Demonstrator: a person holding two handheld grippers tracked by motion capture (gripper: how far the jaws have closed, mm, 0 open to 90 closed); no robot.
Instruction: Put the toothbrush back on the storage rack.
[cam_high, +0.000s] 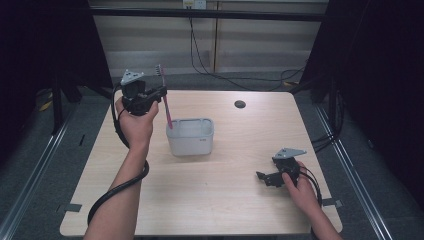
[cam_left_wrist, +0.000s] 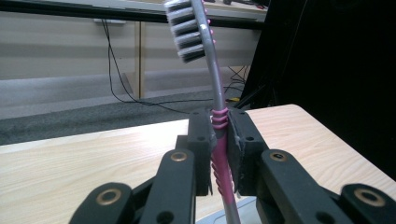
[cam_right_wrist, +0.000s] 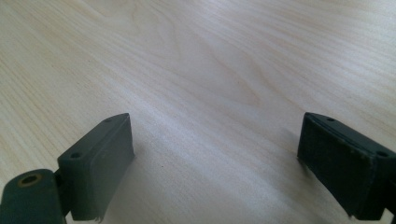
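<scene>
My left gripper (cam_high: 159, 93) is raised over the far left part of the table (cam_high: 225, 210), its jaws clamped on a toothbrush (cam_high: 165, 102) by the pink ribbed grip of the handle. In the left gripper view the toothbrush (cam_left_wrist: 215, 93) stands nearly upright between my jaws, grey neck curving up to a bristle head with dark and white tufts facing left. Its lower end reaches down at the far left corner of a white rectangular container (cam_high: 190, 136) standing just right of my left hand (cam_high: 134, 122), near the table's middle. Well apart, at the near right, my right gripper (cam_high: 263, 177) rests low on the table with its jaws spread wide, bare wood between them.
</scene>
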